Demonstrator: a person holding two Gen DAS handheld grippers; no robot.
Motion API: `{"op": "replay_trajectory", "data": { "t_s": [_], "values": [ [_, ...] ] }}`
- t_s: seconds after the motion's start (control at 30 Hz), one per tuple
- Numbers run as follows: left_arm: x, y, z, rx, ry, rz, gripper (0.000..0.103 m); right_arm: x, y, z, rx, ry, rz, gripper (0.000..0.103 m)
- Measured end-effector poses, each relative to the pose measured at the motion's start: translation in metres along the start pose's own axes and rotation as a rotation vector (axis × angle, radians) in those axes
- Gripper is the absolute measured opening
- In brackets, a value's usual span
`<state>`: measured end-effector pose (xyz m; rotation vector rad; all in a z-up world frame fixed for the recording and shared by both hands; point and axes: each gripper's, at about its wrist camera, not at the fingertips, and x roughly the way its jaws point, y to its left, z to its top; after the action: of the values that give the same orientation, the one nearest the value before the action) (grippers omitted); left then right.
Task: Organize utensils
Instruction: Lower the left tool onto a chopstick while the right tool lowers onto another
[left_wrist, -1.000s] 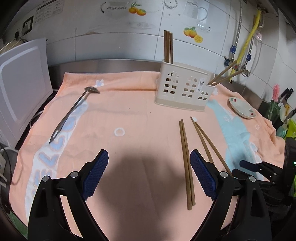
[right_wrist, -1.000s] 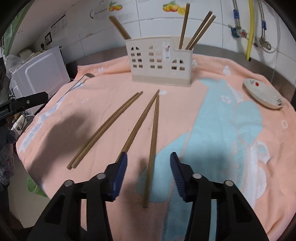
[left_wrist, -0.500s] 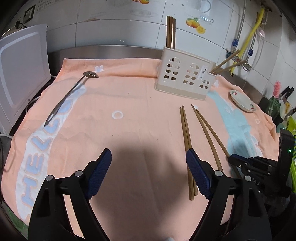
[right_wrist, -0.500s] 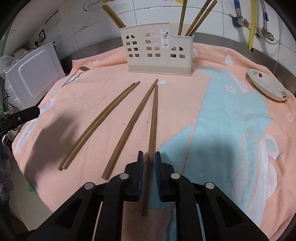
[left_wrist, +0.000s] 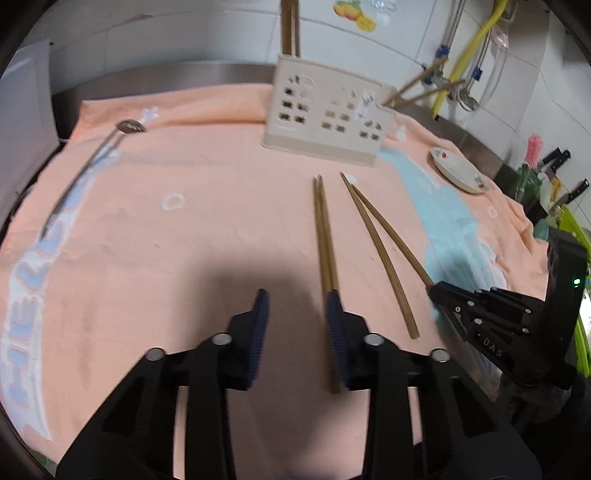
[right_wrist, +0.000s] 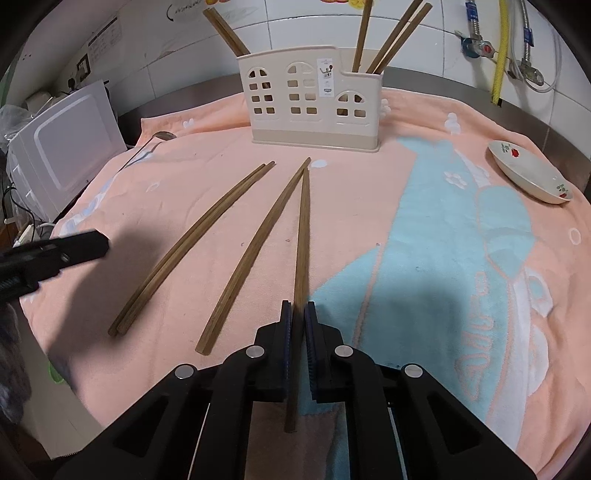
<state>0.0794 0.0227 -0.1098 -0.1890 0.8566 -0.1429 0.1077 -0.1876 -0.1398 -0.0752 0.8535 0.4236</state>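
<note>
Several brown chopsticks lie on the peach towel (right_wrist: 369, 192) in front of the cream utensil holder (right_wrist: 314, 110). My right gripper (right_wrist: 298, 306) is shut on the near end of the rightmost chopstick (right_wrist: 302, 236), which still rests on the cloth. The same grip shows in the left wrist view: right gripper (left_wrist: 432, 290), chopstick (left_wrist: 391, 240). A single chopstick (right_wrist: 251, 251) lies just left of it. My left gripper (left_wrist: 295, 299) is low over the towel and its jaws are closing. The chopstick pair (left_wrist: 323, 240) runs along the inner edge of its right finger (left_wrist: 334, 314). The left pad stands well apart from the pair.
A metal spoon (left_wrist: 88, 170) lies at the towel's far left. A small white dish (right_wrist: 528, 177) sits at the right. A white appliance (right_wrist: 62, 155) stands off the left edge. More chopsticks stand in the holder (left_wrist: 325, 122). Knives (left_wrist: 565, 173) are at the far right.
My right gripper closed on the rightmost chopstick. My left gripper sank and came forward beside the chopstick pair, and its jaws narrowed a lot.
</note>
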Motion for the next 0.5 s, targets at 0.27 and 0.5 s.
{"op": "replay_trajectory", "data": {
  "t_s": [0.27, 0.5],
  "values": [
    [0.026, -0.014, -0.001, -0.010, 0.060, -0.033, 0.016, -0.004, -0.006, -0.005, 0.019, -0.005, 0.015, 0.007],
    [0.040, -0.014, 0.001, -0.021, 0.087, -0.020, 0.012, -0.004, -0.009, -0.005, 0.030, -0.008, 0.029, 0.007]
  ]
}}
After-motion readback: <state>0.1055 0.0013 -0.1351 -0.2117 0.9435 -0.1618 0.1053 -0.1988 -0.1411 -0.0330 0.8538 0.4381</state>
